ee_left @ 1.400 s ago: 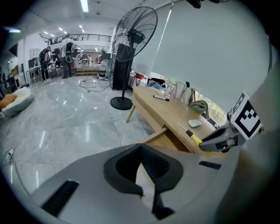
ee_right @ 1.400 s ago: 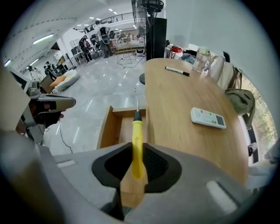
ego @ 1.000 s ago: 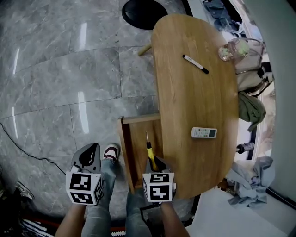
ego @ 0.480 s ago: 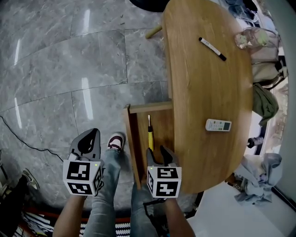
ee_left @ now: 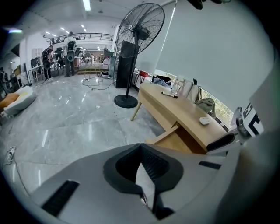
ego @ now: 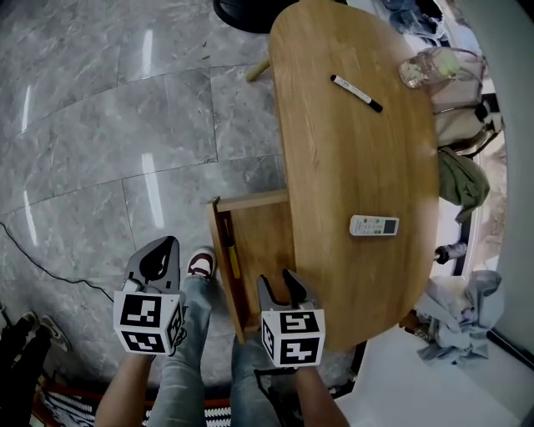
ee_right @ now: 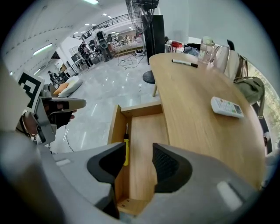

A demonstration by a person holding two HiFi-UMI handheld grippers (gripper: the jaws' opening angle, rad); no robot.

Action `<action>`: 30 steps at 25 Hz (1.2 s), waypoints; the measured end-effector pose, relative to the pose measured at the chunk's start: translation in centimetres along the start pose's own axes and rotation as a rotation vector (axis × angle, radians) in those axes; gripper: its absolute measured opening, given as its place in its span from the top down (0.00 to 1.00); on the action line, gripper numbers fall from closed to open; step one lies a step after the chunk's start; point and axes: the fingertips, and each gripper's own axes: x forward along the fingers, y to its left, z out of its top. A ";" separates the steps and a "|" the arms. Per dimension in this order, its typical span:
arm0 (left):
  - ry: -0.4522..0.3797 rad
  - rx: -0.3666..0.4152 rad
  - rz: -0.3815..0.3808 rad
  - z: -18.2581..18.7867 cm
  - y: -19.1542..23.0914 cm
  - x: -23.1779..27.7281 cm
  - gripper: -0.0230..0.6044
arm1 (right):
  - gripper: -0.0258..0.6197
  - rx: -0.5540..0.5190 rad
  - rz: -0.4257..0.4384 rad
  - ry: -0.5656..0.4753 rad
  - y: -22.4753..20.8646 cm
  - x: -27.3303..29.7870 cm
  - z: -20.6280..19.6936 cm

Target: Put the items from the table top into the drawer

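Observation:
A yellow-handled screwdriver (ego: 231,254) lies in the open wooden drawer (ego: 267,238), along its left wall. My right gripper (ego: 277,280) hovers over the drawer's near end. Its jaws are opening and nothing is between them. In the right gripper view the right gripper (ee_right: 139,151) looks down into the drawer (ee_right: 144,127), with the screwdriver (ee_right: 126,148) beside the left jaw. A white remote (ego: 374,225) and a black marker (ego: 356,92) lie on the oval wooden table (ego: 350,158). My left gripper (ego: 169,243) hangs over the floor left of the drawer, shut and empty.
A clear jar (ego: 425,67) stands at the table's far end. A chair with clothes (ego: 459,179) is at the right. A floor fan (ee_left: 140,30) stands beyond the table, its base (ego: 242,12) near the far leg. My shoe (ego: 200,265) is beside the drawer.
The right gripper held the screwdriver over the drawer, then let it go. The screwdriver now lies by the drawer's left wall. The right jaws have spread apart.

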 end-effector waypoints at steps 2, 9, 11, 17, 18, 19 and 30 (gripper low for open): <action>0.003 0.006 -0.007 0.1 -0.6 0.0 0.97 | 0.69 -0.016 0.004 -0.007 -0.2 -0.8 0.2; 0.007 0.021 -0.031 0.9 -3.2 0.1 0.97 | 0.69 -0.184 0.017 -0.021 -2.5 -3.8 1.4; 0.008 0.025 -0.044 1.3 -4.1 0.3 0.97 | 0.69 -0.224 0.015 -0.019 -3.6 -4.4 1.9; 0.009 0.052 -0.088 2.5 -7.6 0.9 0.97 | 0.69 -0.295 -0.004 -0.007 -7.5 -6.2 3.0; 0.011 0.059 -0.098 2.7 -8.2 1.1 0.97 | 0.69 -0.304 -0.007 -0.004 -8.1 -6.4 3.1; 0.012 0.067 -0.109 2.9 -8.9 1.2 0.97 | 0.69 -0.311 -0.010 -0.002 -8.7 -6.6 3.3; 0.014 0.145 -0.205 4.5 -16.6 4.0 0.97 | 0.69 -0.462 0.000 0.033 -15.5 -7.1 4.0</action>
